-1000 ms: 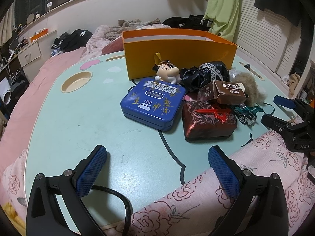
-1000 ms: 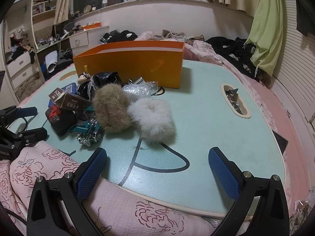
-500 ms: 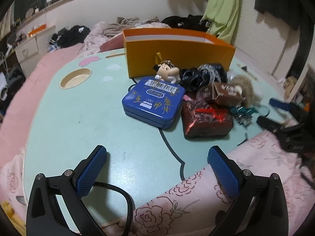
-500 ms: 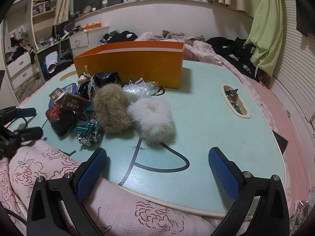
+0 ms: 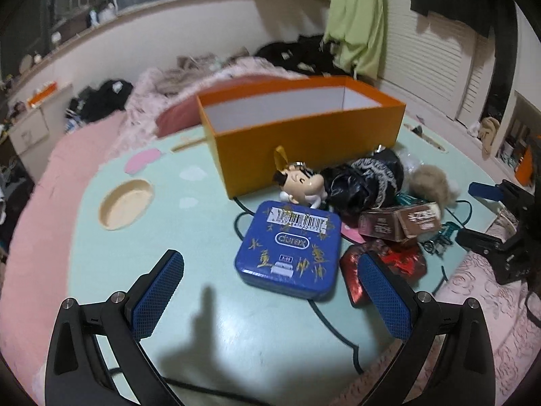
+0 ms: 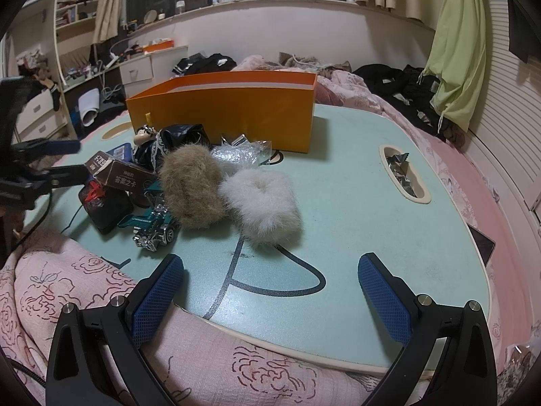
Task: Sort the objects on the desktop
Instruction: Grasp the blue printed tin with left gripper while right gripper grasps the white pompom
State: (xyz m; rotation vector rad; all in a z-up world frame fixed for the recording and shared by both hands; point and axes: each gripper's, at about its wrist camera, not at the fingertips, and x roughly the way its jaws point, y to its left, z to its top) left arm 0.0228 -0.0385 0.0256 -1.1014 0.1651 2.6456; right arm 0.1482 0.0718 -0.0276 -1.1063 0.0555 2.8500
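The left gripper [image 5: 270, 291], spread wide and empty, hangs just before the blue tin [image 5: 289, 248] on the bench [image 5: 203, 223]. Its right pad covers part of the red pouch [image 5: 402, 264]. The right gripper [image 6: 270, 292] is wide too, near the white fur ball [image 6: 262, 208].

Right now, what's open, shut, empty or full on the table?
Orange box: open on top, looks empty inside.
Blue tin: lid shut, lying flat.
Brown card box: end flap open.
Left gripper: open, holding nothing.
Right gripper: open, holding nothing.
Long table slot: holds foil wrappers.
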